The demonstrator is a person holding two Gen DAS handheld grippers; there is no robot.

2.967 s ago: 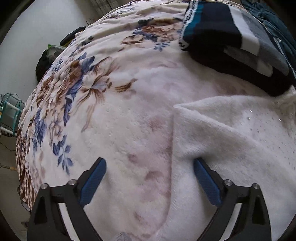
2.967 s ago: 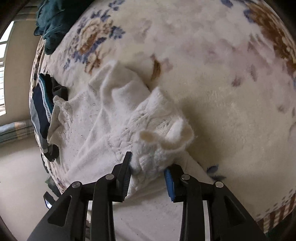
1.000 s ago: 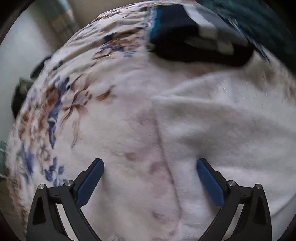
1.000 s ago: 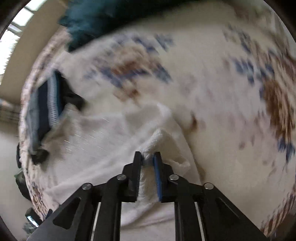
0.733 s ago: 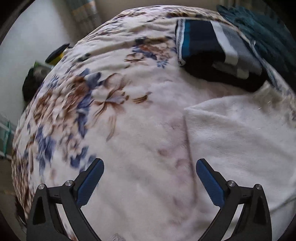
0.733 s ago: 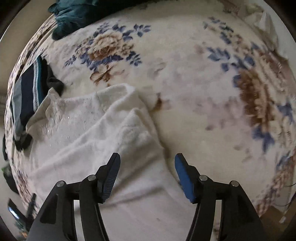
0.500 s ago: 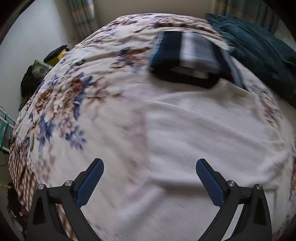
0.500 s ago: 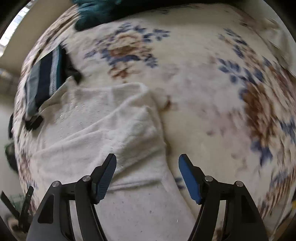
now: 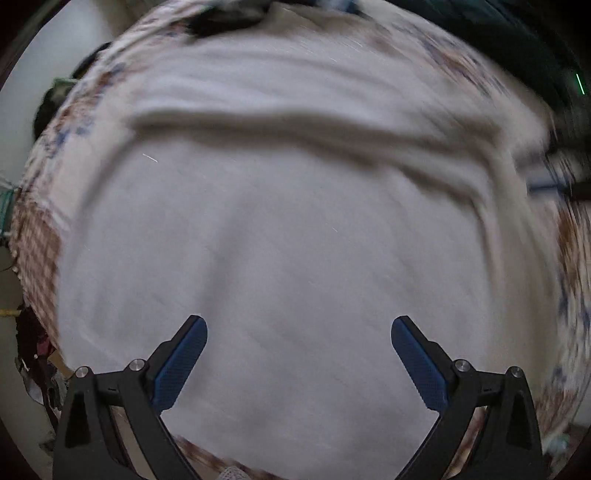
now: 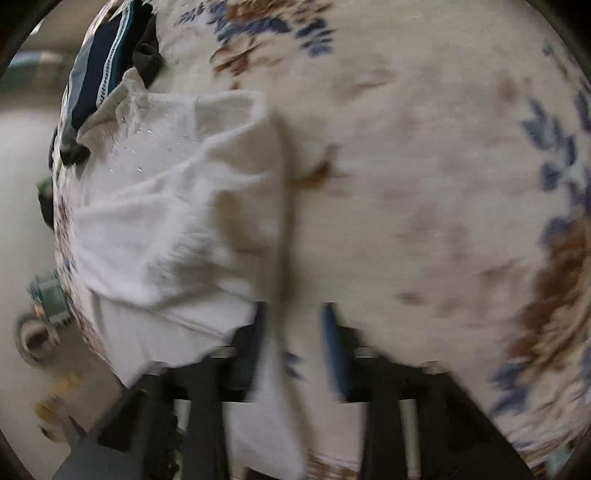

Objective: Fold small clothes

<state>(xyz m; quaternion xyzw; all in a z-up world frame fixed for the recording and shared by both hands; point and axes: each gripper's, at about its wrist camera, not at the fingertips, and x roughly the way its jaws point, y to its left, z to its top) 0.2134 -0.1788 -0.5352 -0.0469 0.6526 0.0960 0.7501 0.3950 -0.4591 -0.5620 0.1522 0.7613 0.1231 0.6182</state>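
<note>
A white fuzzy garment [image 9: 295, 221] lies spread on the floral bed cover and fills most of the blurred left wrist view. My left gripper [image 9: 299, 354] is open and empty just above its near part. In the right wrist view the same garment [image 10: 177, 206] lies at the left, partly folded over itself. My right gripper [image 10: 293, 350] stands at the garment's right edge, its jaws narrowed but apart with nothing held between them; the view is blurred by motion.
A folded dark blue striped garment [image 10: 99, 70] lies beyond the white one, and a dark teal garment [image 9: 517, 33] lies at the far right. The floral bed cover [image 10: 443, 184] stretches to the right. The bed edge and floor clutter [image 10: 40, 332] are at the left.
My left gripper has swung over the white garment, which now fills its view. My right gripper has let go of the garment, dropped to its right edge and narrowed its jaws.
</note>
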